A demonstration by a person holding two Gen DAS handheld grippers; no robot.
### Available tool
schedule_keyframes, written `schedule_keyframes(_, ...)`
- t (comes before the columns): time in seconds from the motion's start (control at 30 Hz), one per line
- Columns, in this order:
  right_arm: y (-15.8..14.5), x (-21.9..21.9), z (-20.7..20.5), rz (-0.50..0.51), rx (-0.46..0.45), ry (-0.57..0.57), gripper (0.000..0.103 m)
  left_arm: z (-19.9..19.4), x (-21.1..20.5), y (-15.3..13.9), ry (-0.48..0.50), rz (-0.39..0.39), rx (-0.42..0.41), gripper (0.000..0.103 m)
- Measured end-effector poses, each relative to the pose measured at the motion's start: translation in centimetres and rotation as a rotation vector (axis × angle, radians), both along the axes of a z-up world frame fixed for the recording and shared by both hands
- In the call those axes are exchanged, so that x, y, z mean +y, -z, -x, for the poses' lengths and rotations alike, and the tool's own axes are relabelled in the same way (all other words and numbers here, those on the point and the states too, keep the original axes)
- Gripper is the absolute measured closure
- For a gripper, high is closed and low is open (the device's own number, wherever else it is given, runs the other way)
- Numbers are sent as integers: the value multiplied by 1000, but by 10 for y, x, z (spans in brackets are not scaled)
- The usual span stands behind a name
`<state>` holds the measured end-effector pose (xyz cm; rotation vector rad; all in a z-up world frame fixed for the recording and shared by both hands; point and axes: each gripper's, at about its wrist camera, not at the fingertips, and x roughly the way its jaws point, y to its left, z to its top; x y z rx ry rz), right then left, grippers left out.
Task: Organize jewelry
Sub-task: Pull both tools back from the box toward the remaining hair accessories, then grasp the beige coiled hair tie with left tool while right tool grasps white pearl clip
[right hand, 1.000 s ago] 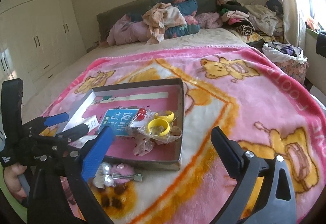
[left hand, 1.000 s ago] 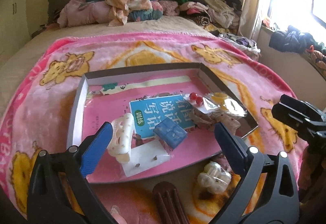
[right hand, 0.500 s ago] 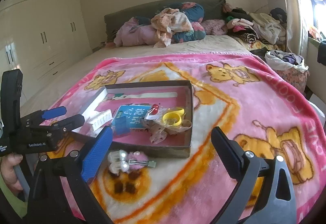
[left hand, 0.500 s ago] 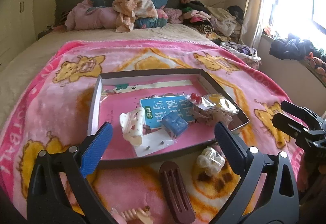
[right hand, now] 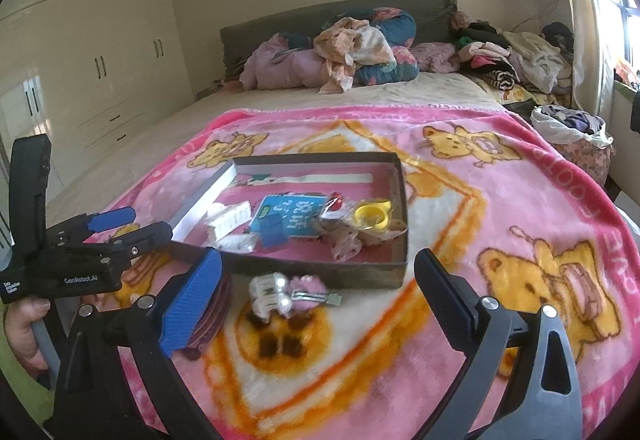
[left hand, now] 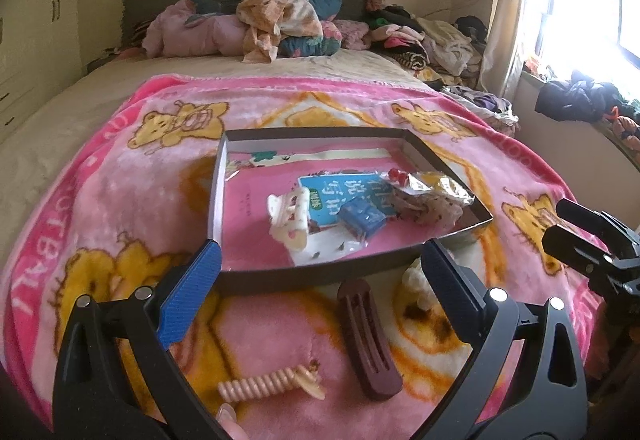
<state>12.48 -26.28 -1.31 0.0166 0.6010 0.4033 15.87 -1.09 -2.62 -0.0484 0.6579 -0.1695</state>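
Change: across the last second both cameras have pulled back from the box (left hand: 320, 274); the left wrist view, which was close over the box floor, now takes in the blanket strip in front of it, where a coiled peach clip (left hand: 266, 386) has come into view.
Meaning: my reading is that a drop-off into the box is finished and the next loose piece is being sought.
Left gripper (left hand: 320, 284): jaws spread wide, nothing between them, hovering over the blanket (left hand: 100, 200) at the box's near edge.
Right gripper (right hand: 318, 290): also gaping and empty, near the box's near right corner.
Box contents: a white claw clip (left hand: 289, 218), a blue packet (left hand: 362, 221) and a white earring card lie toward the near edge; 2 yellow rings (right hand: 373, 215) in clear wrap with red beads sit along the right wall.
Still outside: 3 pieces on the blanket, just in front of the near wall: a dark red barrette (left hand: 368, 336), the coiled clip nearest the blanket's front edge, and a pearl-and-pink hair clip (right hand: 286, 290) between the right gripper's fingers in its own view.
Progress: partly sorted; those 3 remain.
Likely next: the barrette sits centred under the left gripper, the pearl clip under the right.
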Motion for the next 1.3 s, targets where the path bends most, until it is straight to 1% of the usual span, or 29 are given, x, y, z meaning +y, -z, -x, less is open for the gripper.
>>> schedule_keyframes(0.37,8,16,16,20,4,-34,9,19,16,8,-28,-9,8,12)
schedule_keyframes(0.8,9,34,33,40,-9,-75,9,36,34,12,-61,-11,5,12)
schedule_keyframes(0.93,12,42,35,55,-14,-91,9,42,39,14,-69,-12,1,12)
schedule_keyframes(1.3,26,60,36,79,0,-137,9,49,62,27,-111,-2,28,12)
